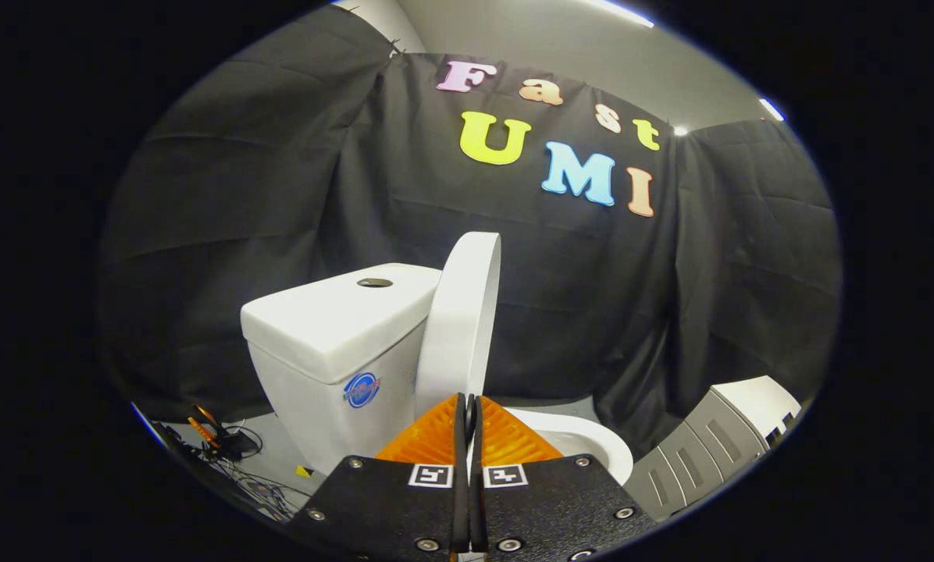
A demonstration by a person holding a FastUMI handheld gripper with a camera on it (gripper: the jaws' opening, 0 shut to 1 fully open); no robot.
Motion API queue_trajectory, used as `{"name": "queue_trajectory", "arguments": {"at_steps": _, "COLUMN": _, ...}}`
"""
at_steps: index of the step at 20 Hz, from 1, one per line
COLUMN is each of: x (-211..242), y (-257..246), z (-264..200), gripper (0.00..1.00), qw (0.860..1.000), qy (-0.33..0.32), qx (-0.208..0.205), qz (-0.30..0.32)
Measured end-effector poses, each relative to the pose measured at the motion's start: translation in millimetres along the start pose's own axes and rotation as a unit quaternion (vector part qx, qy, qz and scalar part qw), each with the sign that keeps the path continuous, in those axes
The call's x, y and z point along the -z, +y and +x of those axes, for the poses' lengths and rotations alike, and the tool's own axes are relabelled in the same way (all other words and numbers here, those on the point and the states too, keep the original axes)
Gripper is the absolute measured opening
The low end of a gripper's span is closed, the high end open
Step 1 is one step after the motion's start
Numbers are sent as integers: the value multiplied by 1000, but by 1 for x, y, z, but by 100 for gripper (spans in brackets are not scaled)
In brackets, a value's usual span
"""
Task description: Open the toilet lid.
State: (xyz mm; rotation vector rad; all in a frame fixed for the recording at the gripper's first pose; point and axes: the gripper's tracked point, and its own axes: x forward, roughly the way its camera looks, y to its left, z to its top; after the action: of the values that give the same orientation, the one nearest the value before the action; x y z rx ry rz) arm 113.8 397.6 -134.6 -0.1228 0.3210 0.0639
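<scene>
Gripper: my gripper point(468, 406) has its two fingers drawn together with barely a slit between them — closed, and whether a sliver of the lid's edge is caught there I cannot tell.
Aim: the fingertips sit right at the lower edge of the toilet lid point(461, 320), which suits a lifting or pushing contact rather than a wide grab.
Lid: it stands upright, edge-on to me, leaning back toward the tank point(334, 328) — to my eye it is already raised, so the opening looks done or nearly so.
Bowl: the bowl rim point(584, 437) shows just beyond my fingers on the right, uncovered, which fits a lid that is up.
Tank: it sits behind the lid on the left, flush button point(374, 282) on top; it serves as the backstop the lid rests toward.
Risk: if the lid is not fully settled against the tank, I judge it could drop forward once I let go.
Surroundings: cables point(225, 445) lie on the floor left of the toilet, a grey cabinet point(717, 445) stands off to the right — both well apart from my work.
</scene>
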Motion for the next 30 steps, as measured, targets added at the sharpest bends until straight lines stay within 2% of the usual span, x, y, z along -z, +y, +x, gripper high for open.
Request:
{"name": "queue_trajectory", "arguments": {"at_steps": 4, "x": -4, "y": 22, "z": 4, "gripper": 0, "qw": 1000, "qy": -3, "qx": -19, "qz": -17}}
{"name": "queue_trajectory", "arguments": {"at_steps": 13, "x": -3, "y": 35, "z": 6, "gripper": 0, "qw": 997, "qy": -19, "qx": -9, "qz": -69}}
{"name": "queue_trajectory", "arguments": {"at_steps": 16, "x": -2, "y": 34, "z": 6, "gripper": 1, "qw": 998, "qy": -13, "qx": -24, "qz": -62}}
{"name": "queue_trajectory", "arguments": {"at_steps": 18, "x": -1, "y": 39, "z": 8, "gripper": 4, "qw": 997, "qy": 0, "qx": -49, "qz": -59}}
{"name": "queue_trajectory", "arguments": {"at_steps": 21, "x": -4, "y": 41, "z": 5, "gripper": 20, "qw": 994, "qy": 10, "qx": -84, "qz": -65}}
{"name": "queue_trajectory", "arguments": {"at_steps": 24, "x": -10, "y": 40, "z": -5, "gripper": 27, "qw": 993, "qy": -3, "qx": -109, "qz": -41}}
{"name": "queue_trajectory", "arguments": {"at_steps": 27, "x": -24, "y": 46, "z": -14, "gripper": 73, "qw": 990, "qy": -17, "qx": -140, "qz": -23}}
{"name": "queue_trajectory", "arguments": {"at_steps": 29, "x": -37, "y": 36, "z": -23, "gripper": 93, "qw": 989, "qy": -35, "qx": -142, "qz": -19}}
{"name": "queue_trajectory", "arguments": {"at_steps": 30, "x": -42, "y": 31, "z": -27, "gripper": 95, "qw": 989, "qy": -41, "qx": -144, "qz": -15}}
